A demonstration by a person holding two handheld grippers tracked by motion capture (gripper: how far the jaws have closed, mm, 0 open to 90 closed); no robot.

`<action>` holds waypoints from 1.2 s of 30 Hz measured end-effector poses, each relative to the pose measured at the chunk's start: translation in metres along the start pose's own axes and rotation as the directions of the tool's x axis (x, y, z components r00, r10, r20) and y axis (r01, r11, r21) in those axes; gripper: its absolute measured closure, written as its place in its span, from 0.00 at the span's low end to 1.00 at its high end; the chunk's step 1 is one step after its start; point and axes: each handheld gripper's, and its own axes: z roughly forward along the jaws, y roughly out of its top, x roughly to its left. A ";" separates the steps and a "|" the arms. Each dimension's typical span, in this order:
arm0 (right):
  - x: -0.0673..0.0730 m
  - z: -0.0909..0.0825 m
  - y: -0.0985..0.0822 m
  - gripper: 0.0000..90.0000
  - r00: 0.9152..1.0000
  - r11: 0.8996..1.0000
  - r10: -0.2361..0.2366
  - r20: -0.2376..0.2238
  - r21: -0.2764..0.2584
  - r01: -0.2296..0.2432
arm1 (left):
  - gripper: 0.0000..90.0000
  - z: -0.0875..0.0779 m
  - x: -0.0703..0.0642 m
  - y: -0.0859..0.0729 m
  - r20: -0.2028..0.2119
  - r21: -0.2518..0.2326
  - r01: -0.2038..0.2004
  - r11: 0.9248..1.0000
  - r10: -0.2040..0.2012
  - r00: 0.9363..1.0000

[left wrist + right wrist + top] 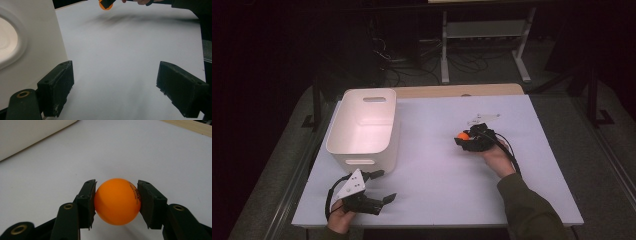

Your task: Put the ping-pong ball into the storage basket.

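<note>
Mid-counter, right tongs (117,202) clamp an orange ball (117,201), seemingly bin (362,125)-bound, while left tongs (115,87) gape empty near the front edge.

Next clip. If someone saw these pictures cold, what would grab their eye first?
The orange ping-pong ball stands out first, clamped between the jaws of the right tool over the right half of the white table. Next comes the empty white bin with handle cutouts on the table's left half. Just in front of it, the left tool is held wide open near the front edge.
</note>
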 end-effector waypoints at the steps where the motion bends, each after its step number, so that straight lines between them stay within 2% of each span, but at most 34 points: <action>1: 0.001 0.000 0.000 0.55 1.000 1.000 -0.003 -0.001 0.001 0.003 | 0.16 0.000 0.000 0.000 0.000 0.000 0.000 1.000 0.000 1.000; 25: 0.022 0.005 0.007 0.55 0.996 0.998 -0.049 -0.073 0.022 0.051 | 0.16 0.000 0.000 0.000 0.002 0.008 0.002 1.000 -0.002 1.000; 36: 0.038 0.011 0.009 0.55 0.990 0.995 -0.084 -0.117 0.042 0.090 | 0.16 0.000 0.000 0.000 0.003 0.002 0.002 1.000 -0.002 1.000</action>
